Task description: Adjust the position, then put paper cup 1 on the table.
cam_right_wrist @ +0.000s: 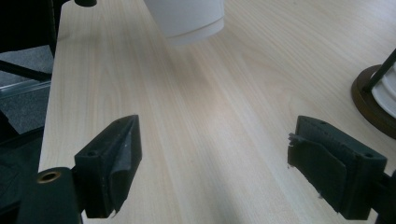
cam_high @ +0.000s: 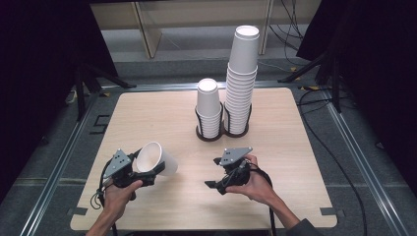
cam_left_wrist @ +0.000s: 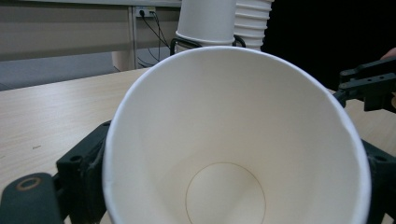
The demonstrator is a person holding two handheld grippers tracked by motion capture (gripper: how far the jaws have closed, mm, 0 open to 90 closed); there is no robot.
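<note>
A white paper cup [cam_high: 158, 158] is tipped on its side just above the table, near the front left. My left gripper [cam_high: 146, 170] is shut on it. In the left gripper view the cup's open mouth [cam_left_wrist: 224, 135] faces the camera, with a black jaw against each side of its wall. My right gripper [cam_high: 212, 172] hovers at the front centre, open, with nothing between its fingers. In the right gripper view the pads [cam_right_wrist: 114, 165] stand wide apart over bare wood, and the cup's base [cam_right_wrist: 187, 18] shows at the top.
A dark two-slot cup holder [cam_high: 216, 133] stands at the table's middle back. It carries a short stack of cups [cam_high: 208, 105] and a tall stack [cam_high: 242, 73]. Its base [cam_right_wrist: 371, 105] lies to the right of my right gripper. Cables run over the floor on the right.
</note>
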